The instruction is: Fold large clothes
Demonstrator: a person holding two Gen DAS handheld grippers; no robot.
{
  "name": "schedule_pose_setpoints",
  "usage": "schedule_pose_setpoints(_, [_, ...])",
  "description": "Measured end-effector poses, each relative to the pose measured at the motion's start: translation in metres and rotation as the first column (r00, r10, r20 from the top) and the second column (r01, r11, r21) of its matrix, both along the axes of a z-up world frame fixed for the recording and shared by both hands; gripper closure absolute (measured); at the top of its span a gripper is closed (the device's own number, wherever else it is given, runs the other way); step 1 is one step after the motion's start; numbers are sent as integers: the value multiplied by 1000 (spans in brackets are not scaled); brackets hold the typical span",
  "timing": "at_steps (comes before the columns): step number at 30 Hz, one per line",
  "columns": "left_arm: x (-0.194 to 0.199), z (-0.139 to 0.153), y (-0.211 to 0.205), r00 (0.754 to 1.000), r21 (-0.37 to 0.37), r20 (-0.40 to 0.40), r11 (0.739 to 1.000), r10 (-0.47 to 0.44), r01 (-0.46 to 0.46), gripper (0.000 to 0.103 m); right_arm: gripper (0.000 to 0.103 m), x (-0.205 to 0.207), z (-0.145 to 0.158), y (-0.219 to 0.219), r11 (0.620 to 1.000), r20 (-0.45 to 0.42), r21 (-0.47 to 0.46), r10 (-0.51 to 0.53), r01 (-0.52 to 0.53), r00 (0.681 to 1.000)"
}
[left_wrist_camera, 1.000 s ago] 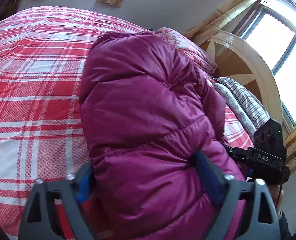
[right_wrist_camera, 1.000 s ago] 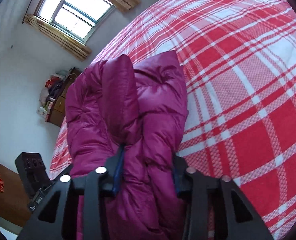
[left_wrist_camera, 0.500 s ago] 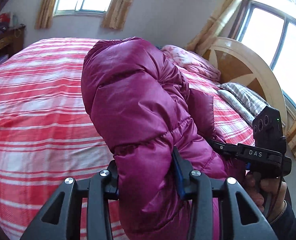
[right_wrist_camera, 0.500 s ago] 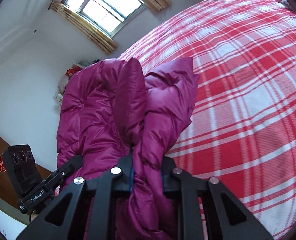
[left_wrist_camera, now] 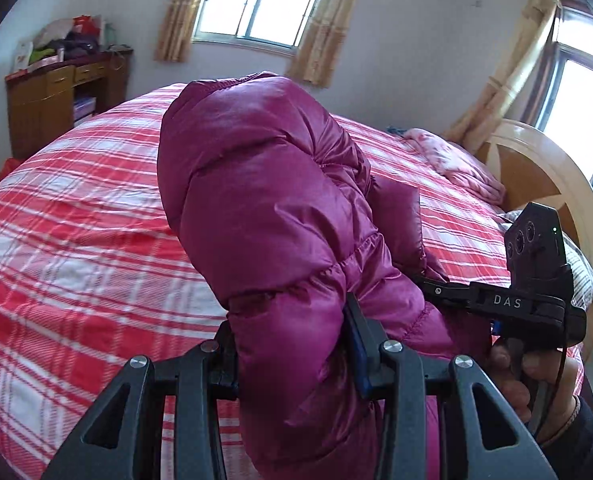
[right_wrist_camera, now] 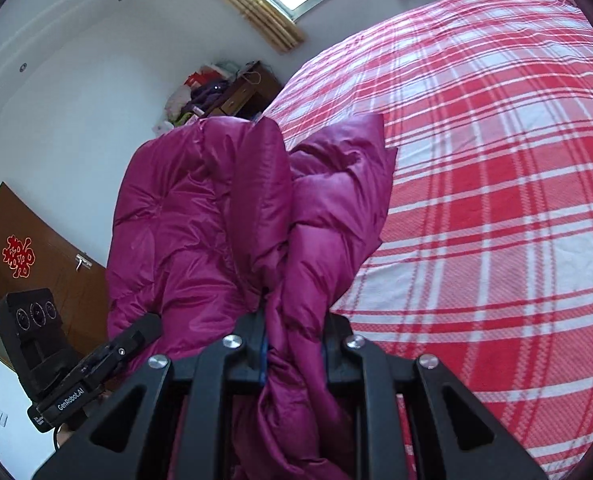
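A puffy magenta down jacket [left_wrist_camera: 264, 208] hangs lifted above the red and white plaid bed [left_wrist_camera: 64, 240]. My left gripper [left_wrist_camera: 290, 344] is shut on a thick fold of it, the padding bulging between the pads. In the right wrist view the same jacket [right_wrist_camera: 224, 216] rises in bunched folds, and my right gripper [right_wrist_camera: 292, 344] is shut on a narrower gather of fabric. The right gripper's body [left_wrist_camera: 532, 300] and the hand holding it show at the right of the left wrist view. The left gripper's body [right_wrist_camera: 56, 364] sits at the lower left of the right wrist view.
The plaid bedspread [right_wrist_camera: 496, 184] stretches wide to the right. A curved wooden headboard [left_wrist_camera: 536, 168], pink bedding [left_wrist_camera: 456, 164] and a striped pillow [left_wrist_camera: 584, 272] lie at the bed's head. A cluttered wooden desk [left_wrist_camera: 56, 92] stands by the far wall, a brown door [right_wrist_camera: 28, 256] behind.
The left jaws closed from wide onto the jacket's fold, and the right jaws tightened. Both grippers lifted the jacket off the bed and tilted up, bringing walls and windows into view.
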State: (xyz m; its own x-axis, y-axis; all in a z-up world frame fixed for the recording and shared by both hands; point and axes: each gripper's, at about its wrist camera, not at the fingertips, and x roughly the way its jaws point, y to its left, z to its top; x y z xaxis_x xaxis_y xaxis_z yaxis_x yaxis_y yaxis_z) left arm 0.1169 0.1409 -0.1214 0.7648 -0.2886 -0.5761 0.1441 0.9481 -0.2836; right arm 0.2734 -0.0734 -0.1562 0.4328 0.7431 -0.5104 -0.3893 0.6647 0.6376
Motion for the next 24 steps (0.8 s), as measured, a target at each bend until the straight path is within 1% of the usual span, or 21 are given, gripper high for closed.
schedule_pose_setpoints(6, [1, -16, 30, 999, -4, -17, 999, 47, -47, 62, 82, 16, -5, 24, 999, -10, -29, 33, -34, 999])
schedule_pose_setpoints(7, [4, -20, 32, 998, 7, -21, 999, 52, -52, 62, 82, 24, -6, 26, 999, -11, -38, 33, -34, 999])
schedule_pose_setpoints(8, [7, -26, 33, 998, 21, -31, 998, 61, -61, 61, 82, 22, -9, 28, 998, -14, -49, 33, -34, 999])
schedule_pose_setpoints(9, [9, -29, 34, 996, 24, -46, 997, 75, -74, 58, 82, 26, -14, 31, 998, -25, -58, 34, -35, 999])
schedule_pose_setpoints(11, [9, -47, 49, 991, 29, -86, 994, 106, -103, 52, 82, 33, -18, 31, 997, -47, -66, 27, -31, 999])
schedule_pose_setpoints(13, [11, -59, 52, 985, 38, -111, 991, 135, -132, 42, 81, 35, -25, 27, 998, -66, -59, 20, -24, 998])
schedule_pose_setpoints(14, [10, -62, 54, 984, 27, -114, 990, 138, -136, 40, 80, 36, -27, 26, 998, -75, -54, 19, -23, 997])
schedule_pose_setpoints(16, [7, -65, 56, 982, 20, -118, 990, 144, -143, 33, 78, 37, -28, 26, 998, -85, -59, 22, -27, 996])
schedule_pose_setpoints(17, [6, -65, 56, 981, 25, -121, 988, 151, -149, 32, 75, 38, -28, 26, 998, -85, -63, 19, -24, 996])
schedule_pose_setpoints(19, [1, -61, 56, 981, 32, -119, 988, 152, -149, 31, 69, 37, -25, 23, 998, -79, -69, 9, -14, 997])
schedule_pose_setpoints(21, [-5, -55, 54, 981, 57, -114, 986, 160, -154, 31, 62, 32, -21, 21, 996, -60, -85, -19, 14, 998])
schedule_pose_setpoints(24, [-16, -43, 52, 982, 98, -78, 981, 174, -166, 31, 54, 20, -12, 18, 994, -28, -103, -43, 40, 999])
